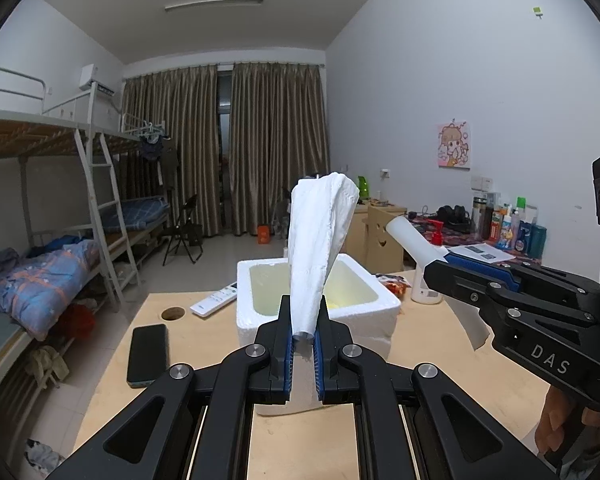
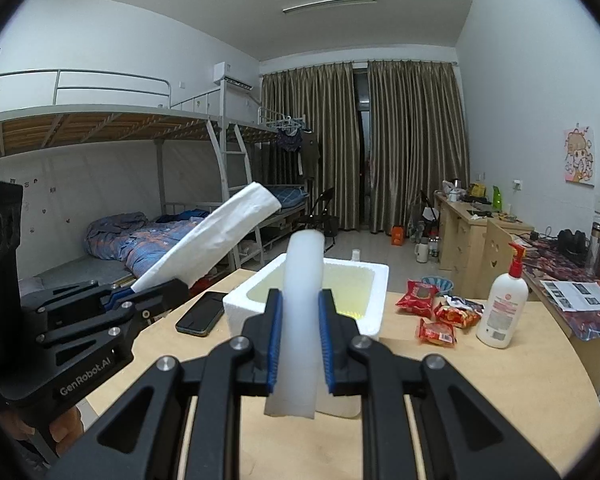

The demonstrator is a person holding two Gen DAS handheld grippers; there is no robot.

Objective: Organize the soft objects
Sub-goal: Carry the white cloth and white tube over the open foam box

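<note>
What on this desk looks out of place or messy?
Red snack packets lie scattered, overlapping, beside the lotion bottle near the foam box. Nothing looks spilled or broken.

A white crumpled tissue [image 1: 320, 252], a translucent white foam strip [image 2: 303, 312] and a white polystyrene box [image 2: 374, 300] with a yellowish interior are seen.
</note>
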